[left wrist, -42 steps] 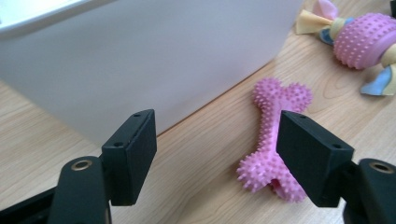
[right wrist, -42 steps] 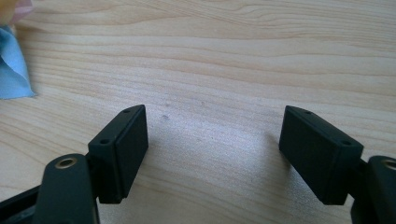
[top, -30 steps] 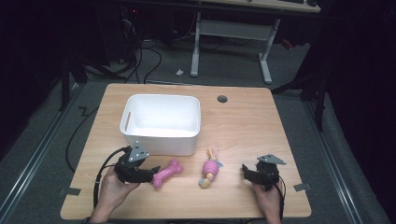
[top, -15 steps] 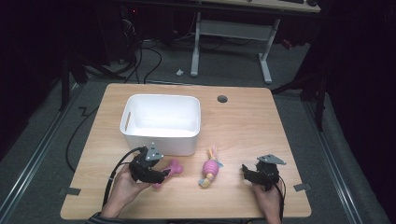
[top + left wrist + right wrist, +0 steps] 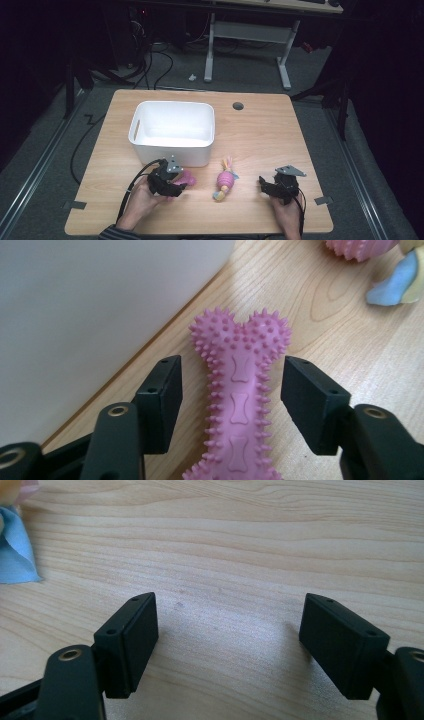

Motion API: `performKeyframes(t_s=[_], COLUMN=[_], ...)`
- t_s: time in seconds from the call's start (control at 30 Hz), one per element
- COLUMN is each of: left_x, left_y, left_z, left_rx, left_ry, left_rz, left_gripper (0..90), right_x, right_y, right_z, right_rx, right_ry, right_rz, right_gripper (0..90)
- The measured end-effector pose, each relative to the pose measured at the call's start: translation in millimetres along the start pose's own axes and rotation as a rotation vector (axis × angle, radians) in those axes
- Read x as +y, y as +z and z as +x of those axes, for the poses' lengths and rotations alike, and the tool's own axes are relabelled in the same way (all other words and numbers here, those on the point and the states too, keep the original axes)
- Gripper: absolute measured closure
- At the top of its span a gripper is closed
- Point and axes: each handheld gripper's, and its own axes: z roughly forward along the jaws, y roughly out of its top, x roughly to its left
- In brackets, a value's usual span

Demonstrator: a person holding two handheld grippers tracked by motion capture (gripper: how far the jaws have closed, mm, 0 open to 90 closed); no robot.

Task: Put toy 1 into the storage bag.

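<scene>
Pink and covered with small spikes, the rubber bone toy (image 5: 239, 400) lies flat on the wooden table (image 5: 270, 130), just in front of the white bin (image 5: 172, 131) and close to its near wall. The left gripper (image 5: 232, 390) is placed over it, and in the left gripper view the long axis of the bone runs straight away from the camera, along the line of the jaws, so the narrow shaft sits between the two black pads while the wider knobbed end points forward. The jaws have just been closing around the shaft, but a thin gap of wood shows on each side, so the pads are not pressing on the toy yet; they stand half narrowed with the bone between them. In the high view the left gripper (image 5: 167, 181) covers most of the bone, and only the pink end (image 5: 186, 178) comes out on its right side. Further to the right lies a second toy, the pink ball with coloured tails (image 5: 226, 181), well apart from both grippers. At the right edge of the table the right gripper (image 5: 276, 189) rests with its jaws wide and nothing between them, only bare wood. The left hand is clearly the nearer one to the bone, and the coming move probably needs just a little more closing on the shaft before lifting toward the bin.
</scene>
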Motion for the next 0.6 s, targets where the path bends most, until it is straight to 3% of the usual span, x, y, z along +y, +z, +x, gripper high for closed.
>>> performKeyframes(t_s=[0.37, 0.6], left_x=[-3.3, -3.2], left_y=[10.5, 12.9], left_z=[2.1, 1.1], left_rx=[-0.024, -0.035], left_ry=[-0.011, 0.004], left_rz=[0.018, 0.041], left_gripper=[47.5, 56.3], right_x=[0.0, 0.0], right_y=[0.0, 0.0], right_z=[-0.1, -0.1], right_rx=[0.001, 0.001], right_ry=[-0.002, -0.003], right_rz=[-0.001, -0.001], right_gripper=[23.9, 23.9])
